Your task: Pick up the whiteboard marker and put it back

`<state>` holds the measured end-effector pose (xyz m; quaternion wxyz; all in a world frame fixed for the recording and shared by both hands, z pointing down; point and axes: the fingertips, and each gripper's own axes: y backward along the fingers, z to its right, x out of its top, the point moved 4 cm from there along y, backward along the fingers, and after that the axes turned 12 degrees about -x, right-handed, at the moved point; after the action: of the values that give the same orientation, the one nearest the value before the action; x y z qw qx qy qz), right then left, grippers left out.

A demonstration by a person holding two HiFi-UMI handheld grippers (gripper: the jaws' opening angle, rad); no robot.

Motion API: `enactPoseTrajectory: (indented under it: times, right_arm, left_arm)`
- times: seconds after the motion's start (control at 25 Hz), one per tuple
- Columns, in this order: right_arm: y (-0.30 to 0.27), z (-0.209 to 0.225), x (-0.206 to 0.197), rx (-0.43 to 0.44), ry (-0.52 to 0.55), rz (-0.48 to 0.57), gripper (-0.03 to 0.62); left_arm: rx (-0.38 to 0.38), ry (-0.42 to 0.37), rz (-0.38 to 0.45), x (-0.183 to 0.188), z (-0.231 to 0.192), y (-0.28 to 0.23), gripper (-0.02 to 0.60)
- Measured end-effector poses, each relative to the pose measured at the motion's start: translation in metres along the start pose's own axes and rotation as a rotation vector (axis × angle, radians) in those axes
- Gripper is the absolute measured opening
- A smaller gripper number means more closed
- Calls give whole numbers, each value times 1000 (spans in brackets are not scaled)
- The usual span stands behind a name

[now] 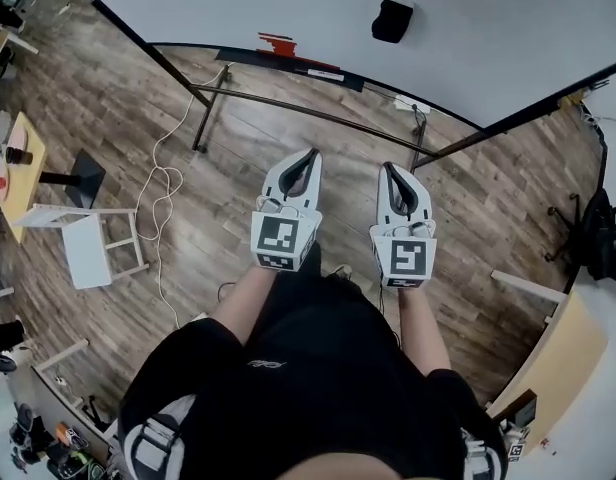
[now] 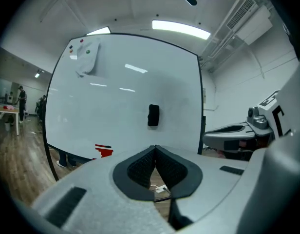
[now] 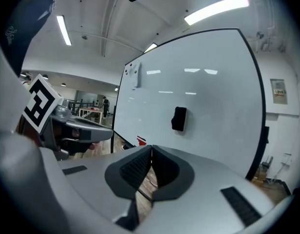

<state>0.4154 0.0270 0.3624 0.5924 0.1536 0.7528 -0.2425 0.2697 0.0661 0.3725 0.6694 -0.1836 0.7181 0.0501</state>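
Observation:
The whiteboard [image 1: 468, 38] stands ahead, with a black eraser [image 1: 392, 20] stuck on it and a red object [image 1: 278, 44] on its dark tray [image 1: 298, 66]. I cannot make out a marker for certain. My left gripper [image 1: 313, 154] and right gripper [image 1: 388, 167] are held side by side over the floor, short of the board, both shut and empty. In the left gripper view the shut gripper [image 2: 155, 147] points at the eraser [image 2: 153, 115], and the red object [image 2: 104, 150] is lower left. The right gripper view shows the shut gripper [image 3: 151, 147] below the eraser [image 3: 179, 118].
The whiteboard's metal frame and legs [image 1: 213, 103] stand between me and the board. A white cable [image 1: 163, 198] trails across the wooden floor. At the left are a white stool [image 1: 93, 243] and a wooden table [image 1: 23, 168]; a desk [image 1: 558, 368] is at the right.

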Motion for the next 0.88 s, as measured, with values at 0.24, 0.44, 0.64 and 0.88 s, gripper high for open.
enactPoseTrajectory:
  times: [0.24,0.44,0.64,0.88]
  right_arm:
    - [-65,-46,4,82,75,-49,3]
    - [-105,-80,-2,151,131,-102,3]
    - [-150,-90,-4,216,217,-143,4]
    - [-224,-81,-28,285,391,-223,3]
  left_arm:
    - [38,78,-38,-20,-78,14,8]
    - [93,99,-62,-33,-124,30,8]
    - [157,177,-71,-51,-151,24,8]
    - [255,219,-98,-64,-172,-6,8]
